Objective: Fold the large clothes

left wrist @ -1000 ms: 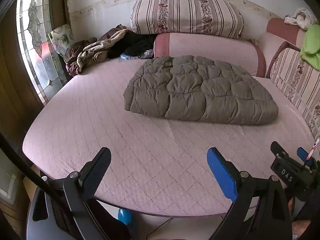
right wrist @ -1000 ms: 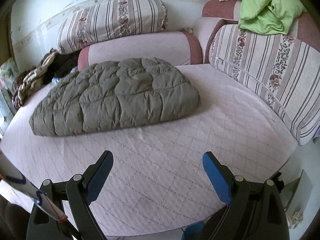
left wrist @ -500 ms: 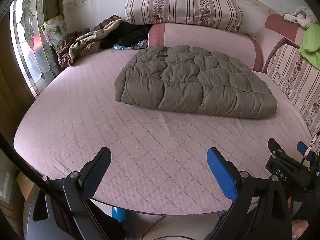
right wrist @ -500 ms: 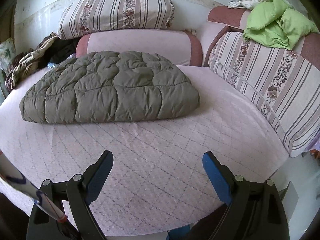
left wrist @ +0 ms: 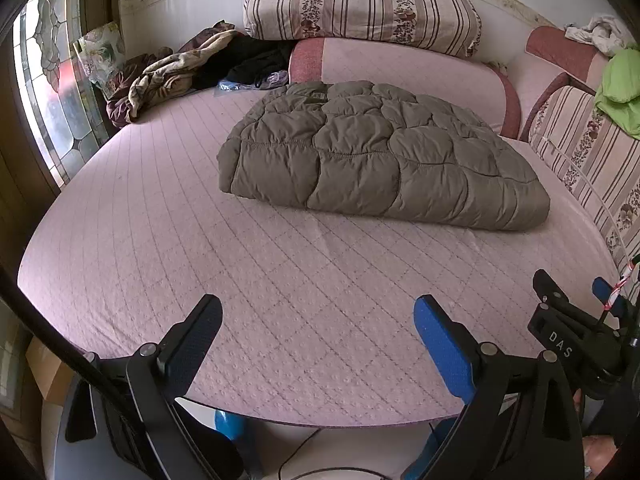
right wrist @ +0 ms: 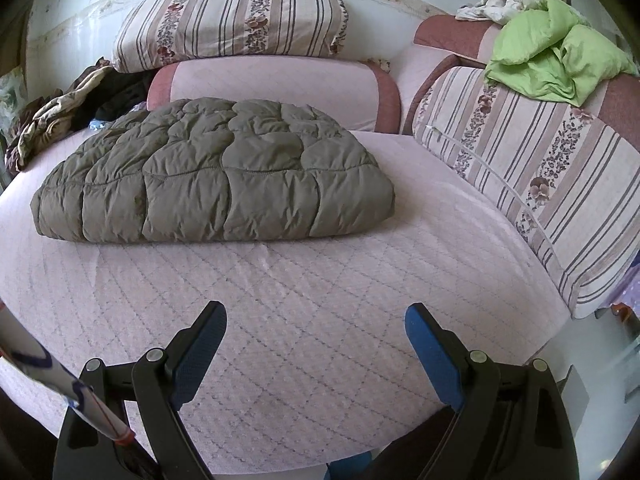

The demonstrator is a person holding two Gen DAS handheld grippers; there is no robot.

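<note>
Olive quilted jacket (left wrist: 376,156) lies folded, long axis crosswise; both tongs (left wrist: 318,322) (right wrist: 316,330) spread, empty.

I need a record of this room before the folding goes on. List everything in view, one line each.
Puffy jacket: one, olive grey, folded, in the middle of the bed.
Bed: one, pale pink quilted cover, fills the foreground.
Striped cushions: two, cream with floral stripes, one at the back wall, one along the right side.
Pink bolsters: two, one behind the jacket, one at the back right corner.
Green cloth: one, crumpled, on the right bolster.
White cloth: one, beside the green cloth.
Heap of clothes: brown, beige and black, back left corner.
Stained-glass window: one, left wall.
Left gripper: open, empty, above the bed's near edge.
Right gripper: open, empty, likewise.
</note>
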